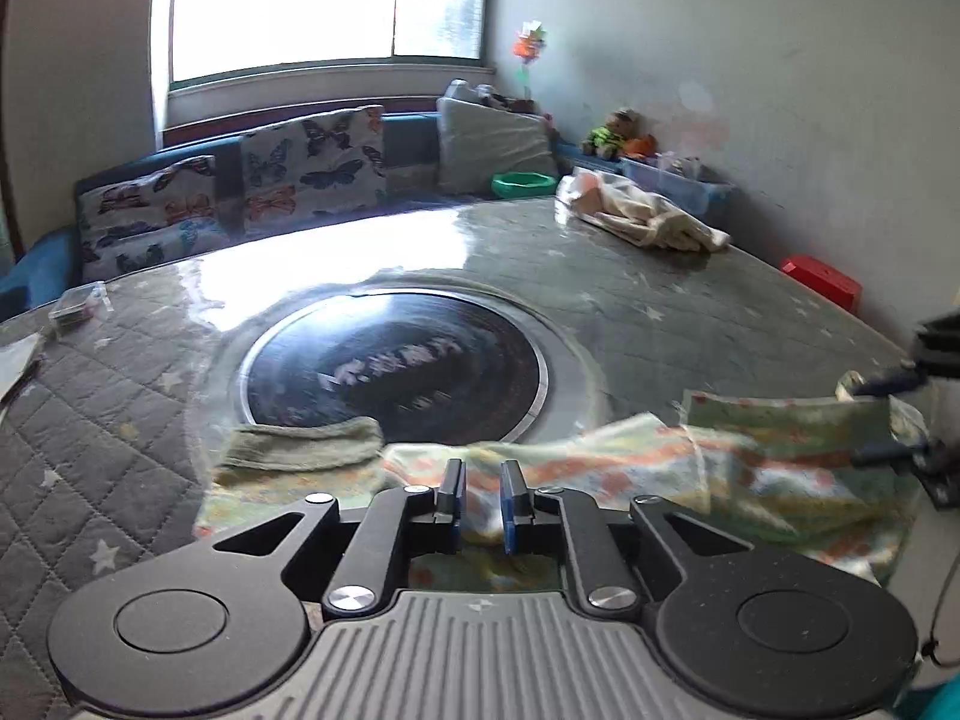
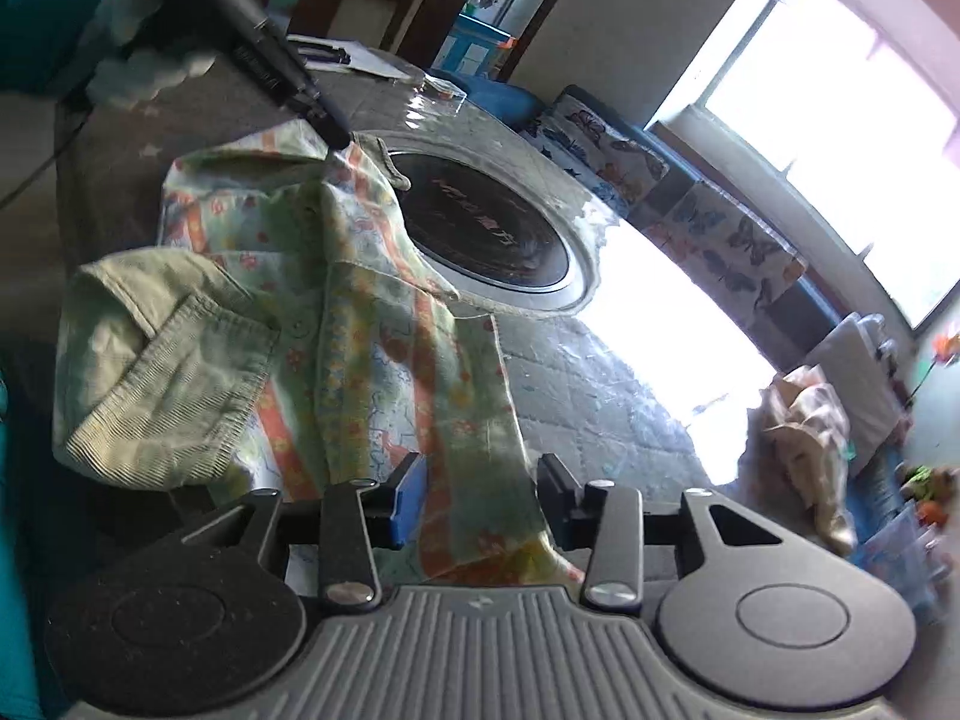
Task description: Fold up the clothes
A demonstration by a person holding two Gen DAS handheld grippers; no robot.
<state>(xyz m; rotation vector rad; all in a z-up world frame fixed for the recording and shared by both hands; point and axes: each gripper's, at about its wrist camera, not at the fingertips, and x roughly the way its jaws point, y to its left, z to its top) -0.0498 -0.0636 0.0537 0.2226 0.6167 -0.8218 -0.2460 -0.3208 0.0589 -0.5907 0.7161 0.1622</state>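
Right wrist view: right gripper stands wide around the floral garment hem. Left gripper stands narrow over the cloth. Both should close on single edges for an even fold.

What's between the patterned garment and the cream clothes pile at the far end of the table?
Bare quilted table cover under glare, nothing on it. The right wrist view shows it between the patterned garment and the cream pile.

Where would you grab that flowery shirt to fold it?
Probably pinch the floral shirt at its near hem edge, coming in low from the table's front side: that edge lies loose between the right gripper fingers, while the collar end lies farther off.
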